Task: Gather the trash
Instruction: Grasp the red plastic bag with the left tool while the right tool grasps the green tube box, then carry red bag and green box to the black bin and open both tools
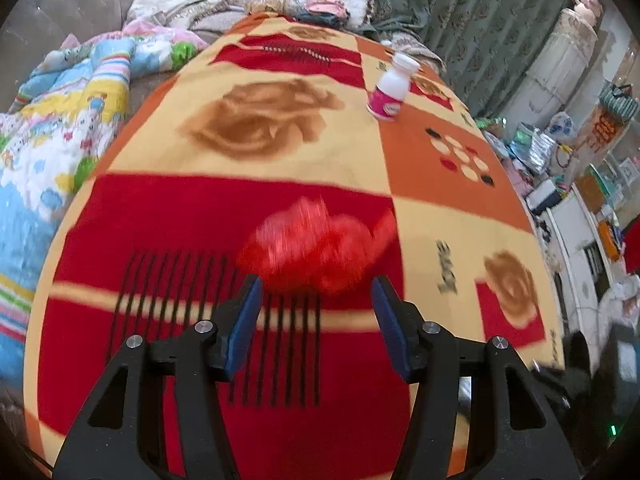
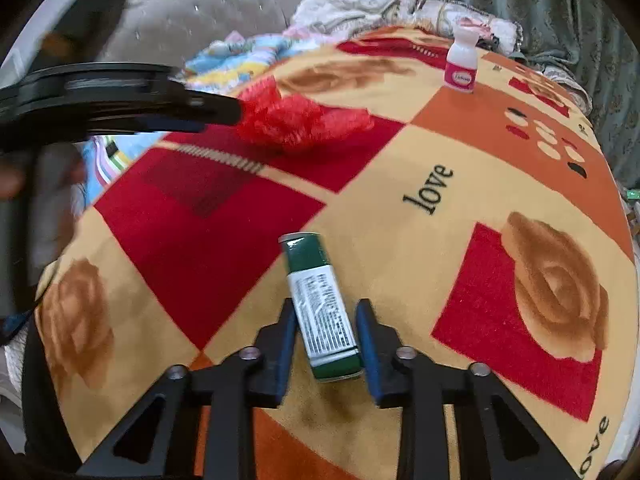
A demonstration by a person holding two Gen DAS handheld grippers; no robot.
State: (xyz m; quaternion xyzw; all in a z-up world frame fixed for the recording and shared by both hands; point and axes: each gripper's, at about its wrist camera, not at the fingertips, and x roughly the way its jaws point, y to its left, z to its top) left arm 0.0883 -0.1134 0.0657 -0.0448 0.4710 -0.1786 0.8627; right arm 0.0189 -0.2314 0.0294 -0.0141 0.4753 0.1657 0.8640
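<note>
Only the right wrist view shows the green-and-white flat carton (image 2: 322,308); the right gripper (image 2: 325,312) clamps it. The left gripper (image 1: 316,292) gapes, empty, just short of the crumpled red plastic bag (image 1: 316,248).

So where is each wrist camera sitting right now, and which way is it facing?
Left wrist: on the left gripper, angled down across the patterned blanket at the red bag just ahead of its open fingers; only those fingers show.
Right wrist: on the right gripper, angled down at the green box clamped between its pads; the left gripper reaches in from the left edge, tips at the red bag.
Shared: blanket, red bag, the upright white bottle farther back.
</note>
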